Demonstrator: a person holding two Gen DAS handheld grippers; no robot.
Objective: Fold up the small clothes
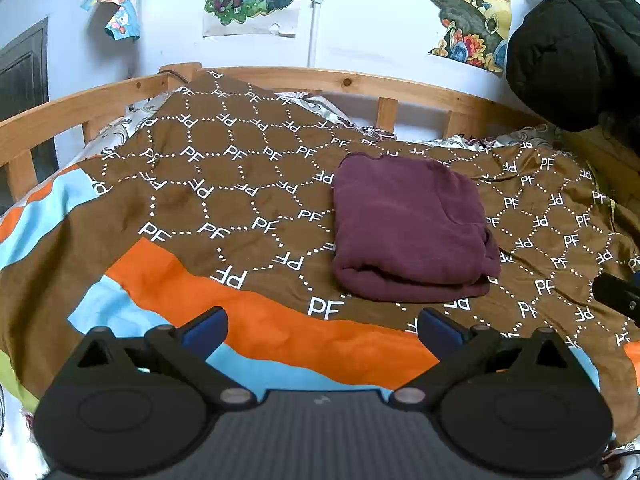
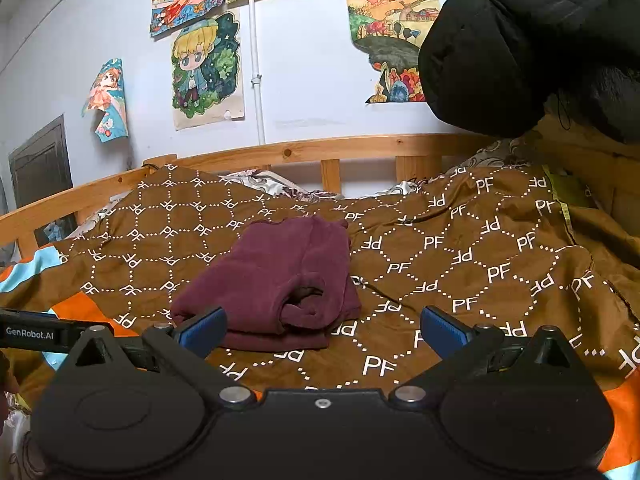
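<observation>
A dark maroon fleece garment (image 1: 408, 228), folded into a thick rectangular bundle, lies on the brown quilted bedspread printed with white "PF" letters and dotted hexagons (image 1: 224, 184), which covers a bed with a pale wooden rail (image 1: 360, 80). The spread's near edge shows orange and light blue bands.

The left tool (image 1: 322, 330) hangs above that orange band, its blue-padded fingers (image 1: 206, 330) spread wide with nothing between them; the garment sits beyond it, a little to its right and apart from it. The right tool (image 2: 322, 330) is likewise wide open and empty, and in its view the folded garment (image 2: 276, 280) lies just ahead; whether its left blue pad (image 2: 204, 328) touches the fabric cannot be told.

Colourful cartoon drawings (image 2: 206, 68) hang on the white wall behind, and a black padded jacket (image 2: 520, 40) hangs at the right.
</observation>
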